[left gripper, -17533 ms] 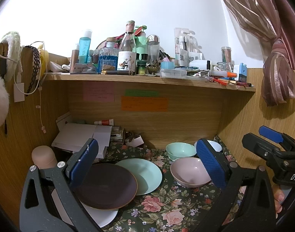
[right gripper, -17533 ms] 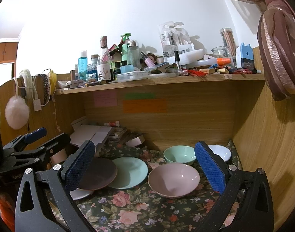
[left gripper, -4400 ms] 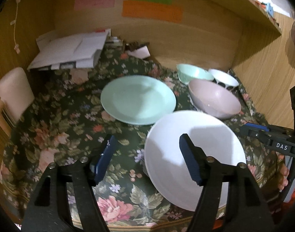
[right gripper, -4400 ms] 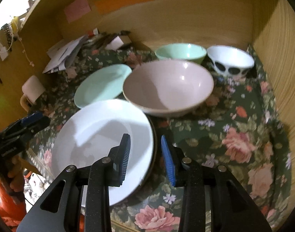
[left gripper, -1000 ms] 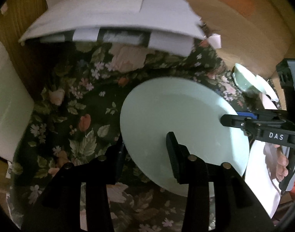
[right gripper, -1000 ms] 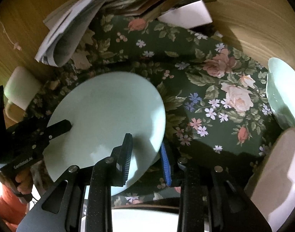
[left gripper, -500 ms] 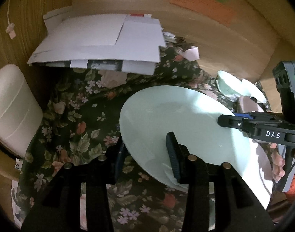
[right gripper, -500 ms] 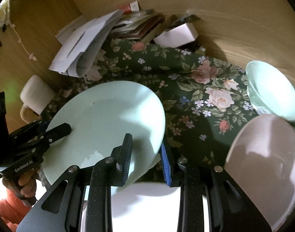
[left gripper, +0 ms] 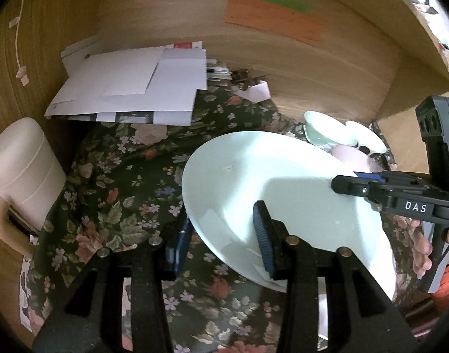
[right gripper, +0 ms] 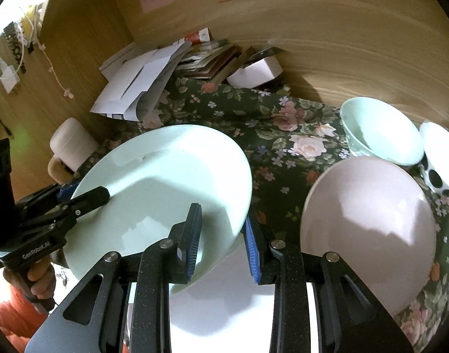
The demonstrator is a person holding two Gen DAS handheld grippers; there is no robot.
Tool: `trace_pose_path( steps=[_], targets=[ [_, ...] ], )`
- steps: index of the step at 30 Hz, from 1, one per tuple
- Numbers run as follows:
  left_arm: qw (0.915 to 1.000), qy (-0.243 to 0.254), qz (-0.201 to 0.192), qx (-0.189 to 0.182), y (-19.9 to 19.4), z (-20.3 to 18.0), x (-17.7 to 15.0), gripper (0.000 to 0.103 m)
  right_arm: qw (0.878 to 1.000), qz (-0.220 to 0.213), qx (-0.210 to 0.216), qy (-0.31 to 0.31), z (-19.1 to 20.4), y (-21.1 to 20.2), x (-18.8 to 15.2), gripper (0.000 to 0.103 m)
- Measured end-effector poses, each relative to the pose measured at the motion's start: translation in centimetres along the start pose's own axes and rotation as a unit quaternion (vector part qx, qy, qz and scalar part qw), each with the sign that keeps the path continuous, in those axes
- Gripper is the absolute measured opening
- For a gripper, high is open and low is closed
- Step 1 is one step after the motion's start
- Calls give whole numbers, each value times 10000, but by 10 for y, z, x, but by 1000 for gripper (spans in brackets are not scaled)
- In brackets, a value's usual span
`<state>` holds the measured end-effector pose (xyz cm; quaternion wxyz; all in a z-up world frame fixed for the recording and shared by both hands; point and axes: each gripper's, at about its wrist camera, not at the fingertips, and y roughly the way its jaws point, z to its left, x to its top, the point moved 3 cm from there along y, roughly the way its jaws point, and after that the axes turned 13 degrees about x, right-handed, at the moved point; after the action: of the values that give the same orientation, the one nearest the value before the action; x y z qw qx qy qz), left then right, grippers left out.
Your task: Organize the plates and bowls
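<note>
Left wrist view: left hand-held gripper (left gripper: 224, 235) clamps the near rim of the mint plate (left gripper: 283, 188), raised and tilted above the floral surface (left gripper: 121, 182).
Right wrist view: right hand-held gripper (right gripper: 223, 235) pinches the same plate's opposite rim, above the white plate (right gripper: 224, 300).
Progress: judged midway; pink bowl (right gripper: 368, 214), mint bowl (right gripper: 380, 129), spotted bowl (right gripper: 442, 158) unstacked at the right edge.

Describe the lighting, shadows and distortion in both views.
Left wrist: strong fisheye bends the shelf edge; black vignette in the corners; the green plate is bright at the rim, with a grey shadow across its middle. Right wrist: glare washes out the white plate; the pink bowl is half shadowed; the back wall is smeared.
</note>
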<state>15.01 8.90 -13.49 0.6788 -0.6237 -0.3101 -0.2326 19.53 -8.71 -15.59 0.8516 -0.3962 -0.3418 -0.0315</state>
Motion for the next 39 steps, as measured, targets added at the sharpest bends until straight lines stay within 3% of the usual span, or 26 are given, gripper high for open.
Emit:
trace_pose_path(
  steps=[19,39],
  targets=[
    [9997,117,-144,-134,-34,-36,-29,41,9996,-284,-39,76,3,-44,-46,26],
    [9989,242,221,-342,-25,-65,-66,41,9981,-237,-68,562,-19,-53,-94,26]
  ],
)
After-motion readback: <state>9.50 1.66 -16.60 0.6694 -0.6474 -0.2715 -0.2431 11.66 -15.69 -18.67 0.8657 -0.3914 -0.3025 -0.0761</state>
